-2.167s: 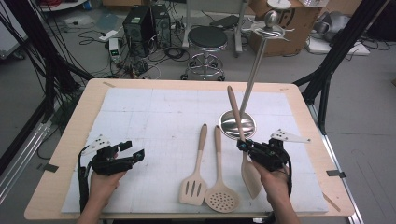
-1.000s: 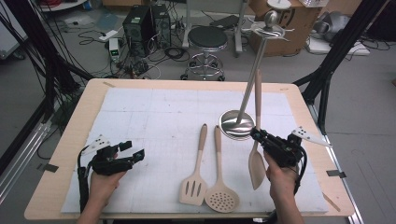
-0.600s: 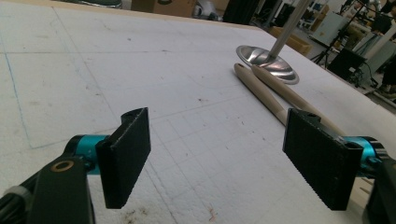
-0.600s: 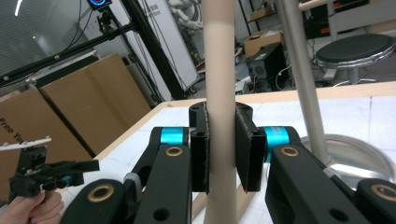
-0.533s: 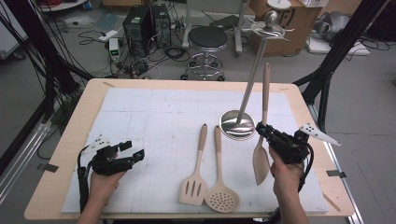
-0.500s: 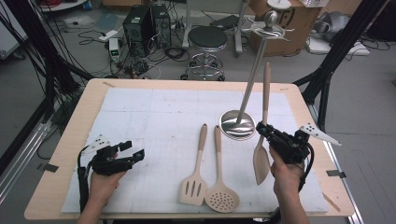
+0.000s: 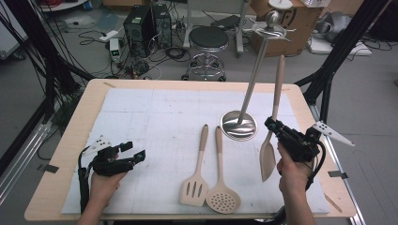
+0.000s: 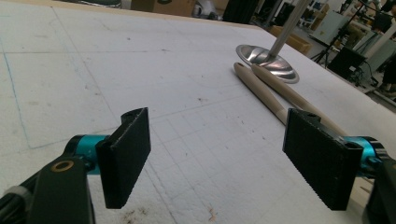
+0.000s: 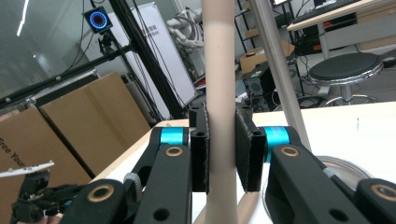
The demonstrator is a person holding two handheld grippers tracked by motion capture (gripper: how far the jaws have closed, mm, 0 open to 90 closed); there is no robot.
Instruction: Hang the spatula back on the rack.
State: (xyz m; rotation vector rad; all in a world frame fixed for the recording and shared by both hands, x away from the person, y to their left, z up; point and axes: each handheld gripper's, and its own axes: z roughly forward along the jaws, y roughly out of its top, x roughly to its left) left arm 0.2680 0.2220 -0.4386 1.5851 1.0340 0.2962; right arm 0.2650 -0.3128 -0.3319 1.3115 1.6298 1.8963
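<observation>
The counter [image 7: 65,154] carries a white mat [image 7: 155,122], and a metal stand [image 7: 244,98] rises from its round base toward the right. Near the front edge, a slotted turner [image 7: 197,173] and a perforated skimmer [image 7: 220,183] lie side by side. The right tool [image 7: 274,129] is clamped on a wooden spatula [image 7: 272,122], held upright off the mat beside the stand. The left tool [image 7: 136,157] rests at the left, jaws apart.
</observation>
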